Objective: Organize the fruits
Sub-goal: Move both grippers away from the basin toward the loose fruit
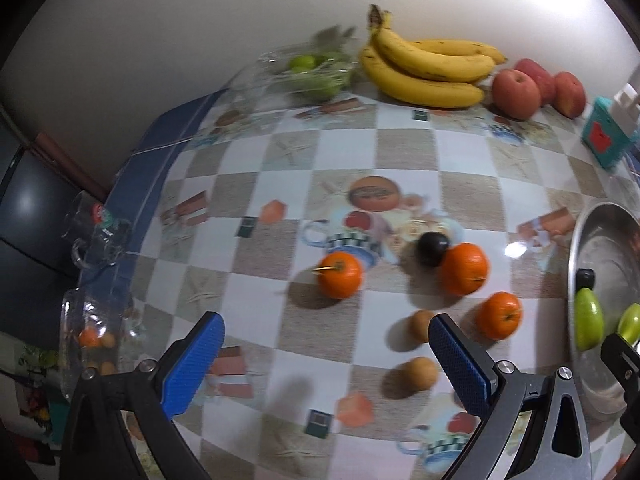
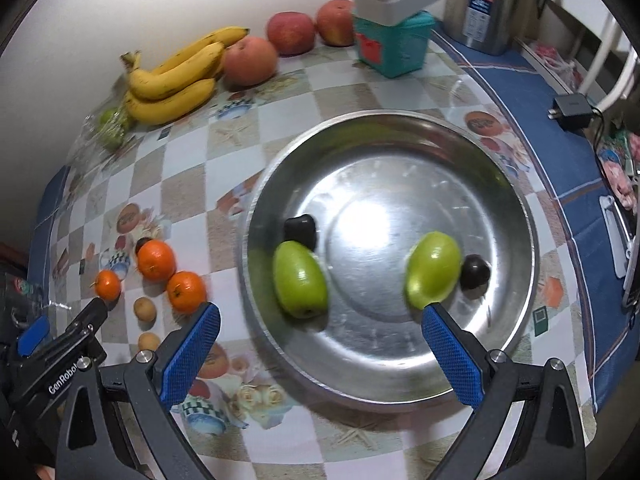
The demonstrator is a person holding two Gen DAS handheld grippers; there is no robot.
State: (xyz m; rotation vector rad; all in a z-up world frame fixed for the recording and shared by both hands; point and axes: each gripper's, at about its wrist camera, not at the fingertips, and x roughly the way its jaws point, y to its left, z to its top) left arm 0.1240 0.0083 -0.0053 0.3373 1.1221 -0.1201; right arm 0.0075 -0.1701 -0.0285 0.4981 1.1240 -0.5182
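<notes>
A steel bowl [image 2: 516,216] holds two green fruits [image 2: 300,278] [image 2: 433,268] and two dark plums [image 2: 301,227] [image 2: 475,271]. My right gripper [image 2: 320,316] is open and empty, above the bowl's near side. My left gripper [image 1: 326,326] is open and empty over the table. Ahead of it lie three oranges [image 1: 340,275] [image 1: 464,268] [image 1: 499,315], a dark plum [image 1: 432,248] and two small brown fruits [image 1: 422,325] [image 1: 419,374]. The bowl's rim [image 1: 576,240] shows at the right of the left wrist view.
Bananas [image 1: 428,68], three apples [image 1: 516,94] and a clear bag of green fruit [image 1: 316,70] lie along the back wall. A teal box [image 2: 394,44] with a white power strip, a steel kettle [image 2: 480,4] and a charger [image 2: 572,108] stand at the right. Clear containers [image 1: 92,340] sit at the left edge.
</notes>
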